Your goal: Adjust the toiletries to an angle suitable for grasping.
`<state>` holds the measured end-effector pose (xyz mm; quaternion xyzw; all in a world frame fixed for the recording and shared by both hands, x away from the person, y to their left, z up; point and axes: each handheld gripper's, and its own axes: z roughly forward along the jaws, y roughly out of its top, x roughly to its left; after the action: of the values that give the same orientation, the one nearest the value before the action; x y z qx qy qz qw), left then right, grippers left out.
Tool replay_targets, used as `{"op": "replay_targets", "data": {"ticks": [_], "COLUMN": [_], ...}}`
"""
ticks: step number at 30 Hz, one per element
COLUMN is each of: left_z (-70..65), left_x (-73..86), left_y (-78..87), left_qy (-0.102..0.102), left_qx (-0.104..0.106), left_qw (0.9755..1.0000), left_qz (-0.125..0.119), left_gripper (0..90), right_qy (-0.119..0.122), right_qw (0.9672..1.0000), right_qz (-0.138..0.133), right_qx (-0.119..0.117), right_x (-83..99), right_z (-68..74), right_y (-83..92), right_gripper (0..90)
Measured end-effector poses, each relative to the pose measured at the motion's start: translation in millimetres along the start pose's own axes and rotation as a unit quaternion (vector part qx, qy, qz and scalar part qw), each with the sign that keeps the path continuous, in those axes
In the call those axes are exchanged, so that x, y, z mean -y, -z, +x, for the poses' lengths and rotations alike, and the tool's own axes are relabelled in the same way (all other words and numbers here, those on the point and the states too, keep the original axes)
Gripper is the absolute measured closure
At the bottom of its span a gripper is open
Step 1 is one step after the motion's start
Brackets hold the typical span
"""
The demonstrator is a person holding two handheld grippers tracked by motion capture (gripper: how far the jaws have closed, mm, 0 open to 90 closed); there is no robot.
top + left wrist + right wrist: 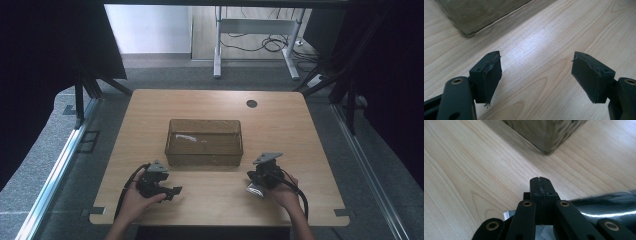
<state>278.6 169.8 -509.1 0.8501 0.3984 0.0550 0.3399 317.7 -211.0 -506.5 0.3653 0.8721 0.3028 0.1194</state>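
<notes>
Tabletop: a light wooden tabletop (210,105) with rounded corners carried everything; a small dark round hole (251,103) sat close to its far edge, right of the middle.

Box: a clear, brownish plastic box (204,142) stood upright at the middle of the tabletop, its long side parallel to the near edge. Something pale lay on its bottom, too small to tell what it was.

Left gripper: the left gripper (172,190) was near the near edge, left of the middle, in front of the left near corner of the box and apart from it. In the left gripper view its fingers (489,77) were spread wide with only bare wood between them, and one corner of the box (469,15) showed at the top.

Right gripper: the right gripper (256,188) was near the near edge, right of the middle, in front of the right near corner of the box. In the right gripper view its fingers (541,185) were pressed together with nothing between them, pointing toward a box corner (546,137) but not touching it.

Hands: the left hand (135,200) and the right hand (285,192) came in from the near edge, each holding its gripper.

Cables: a black cable (127,186) ran from the left gripper, and another cable (299,192) from the right one.
</notes>
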Motion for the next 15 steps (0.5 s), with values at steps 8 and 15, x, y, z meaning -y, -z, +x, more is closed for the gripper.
{"op": "replay_targets", "data": {"ticks": [8, 15], "left_z": [-1.0, -0.8], "left_x": [-0.7, -0.4], "left_y": [2.7, 2.3], "left_qy": [-0.002, -0.001], "left_qx": [-0.001, -0.002], "left_qw": [1.0000, 1.0000], "left_qz": [-0.004, -0.004], "left_gripper": [24.6, 24.6], "right_qy": [0.010, 0.013], "right_qw": [0.9997, 0.9996], "right_qz": [0.017, 0.021], "right_qx": [-0.012, -0.012], "right_x": [4.1, 7.4], "right_z": [8.3, 10.2], "right_y": [-6.3, -5.5], "right_gripper": [89.8, 89.8]}}
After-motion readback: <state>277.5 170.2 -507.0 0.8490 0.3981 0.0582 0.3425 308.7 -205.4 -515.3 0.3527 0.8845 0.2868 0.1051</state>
